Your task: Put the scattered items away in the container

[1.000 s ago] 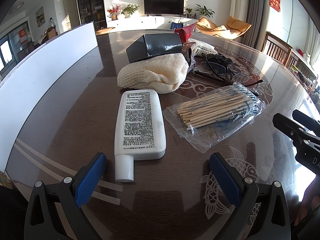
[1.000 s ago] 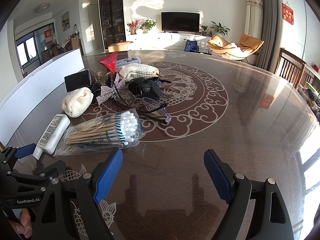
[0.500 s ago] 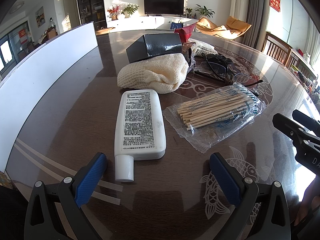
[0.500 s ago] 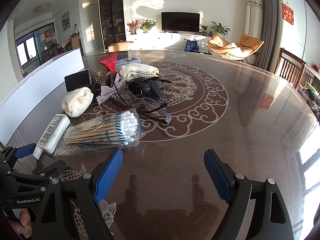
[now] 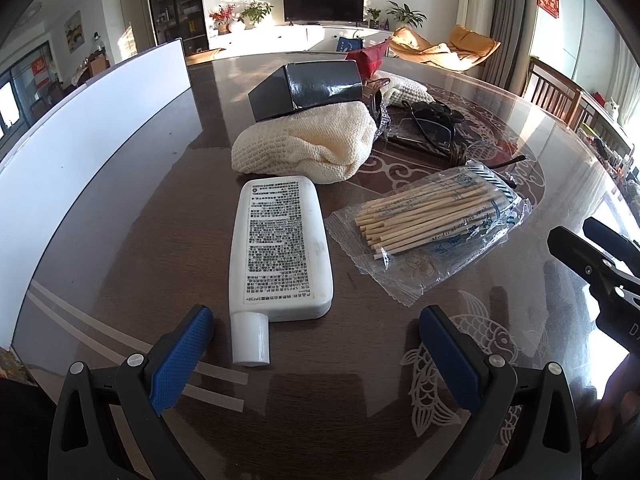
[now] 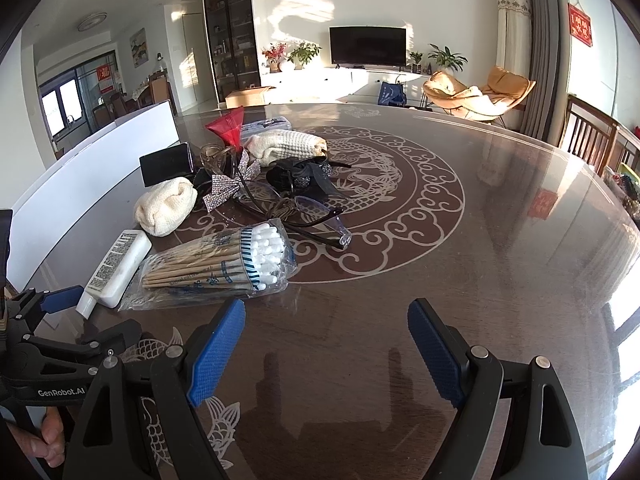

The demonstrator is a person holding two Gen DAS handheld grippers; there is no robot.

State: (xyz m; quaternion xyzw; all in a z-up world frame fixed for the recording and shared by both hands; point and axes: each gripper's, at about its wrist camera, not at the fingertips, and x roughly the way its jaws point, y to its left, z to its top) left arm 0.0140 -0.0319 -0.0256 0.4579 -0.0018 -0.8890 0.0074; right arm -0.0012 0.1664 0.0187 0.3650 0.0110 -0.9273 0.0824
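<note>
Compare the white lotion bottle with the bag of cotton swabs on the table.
The white bottle is opaque and rigid, with printed text on its face; the swab bag is clear, crinkled plastic showing wooden sticks inside. The bottle points its cap toward the left gripper; the swab bag lies at a slant, right of the bottle. Both lie flat on the glossy table, side by side, and neither is held.

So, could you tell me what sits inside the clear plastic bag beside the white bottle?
The clear plastic bag holds wooden-stick cotton swabs, white tips bunched at one end; lower swabs are covered.
</note>
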